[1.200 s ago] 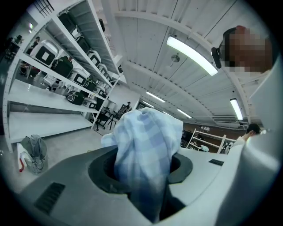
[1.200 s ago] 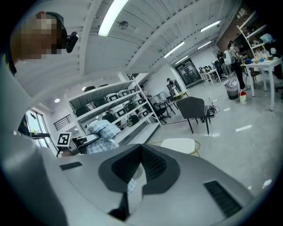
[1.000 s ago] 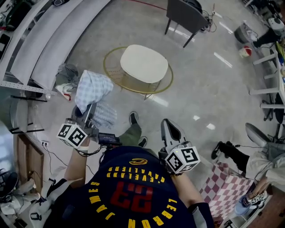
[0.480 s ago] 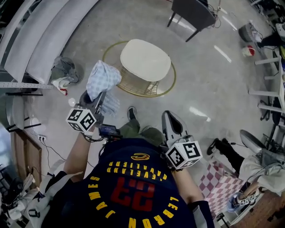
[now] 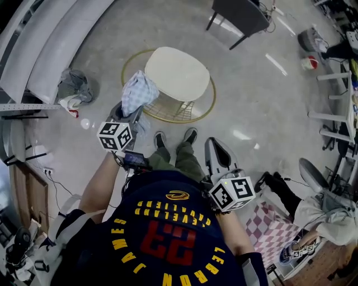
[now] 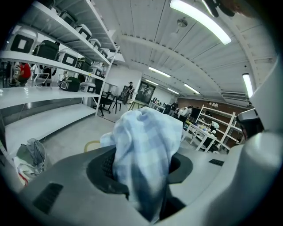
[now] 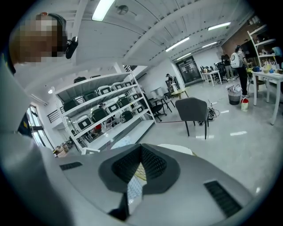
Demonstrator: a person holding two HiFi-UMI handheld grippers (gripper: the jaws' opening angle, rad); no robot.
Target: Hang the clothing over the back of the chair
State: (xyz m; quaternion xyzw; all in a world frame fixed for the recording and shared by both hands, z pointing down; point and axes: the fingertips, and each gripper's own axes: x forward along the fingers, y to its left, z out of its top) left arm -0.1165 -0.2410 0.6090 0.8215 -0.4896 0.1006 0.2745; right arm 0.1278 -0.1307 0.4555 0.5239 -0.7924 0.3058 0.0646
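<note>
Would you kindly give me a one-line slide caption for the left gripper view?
Left gripper shut on a bunched pale-blue checked cloth, storage shelves at left.

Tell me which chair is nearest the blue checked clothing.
The cream-seated chair with the gold wire frame, right beside the blue checked clothing held in the left gripper; the dark chair stands well beyond.

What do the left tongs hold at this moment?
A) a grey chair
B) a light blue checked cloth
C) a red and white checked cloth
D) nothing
B: the left gripper view shows the light blue checked cloth clamped in the left tongs, bunched up above them.
</note>
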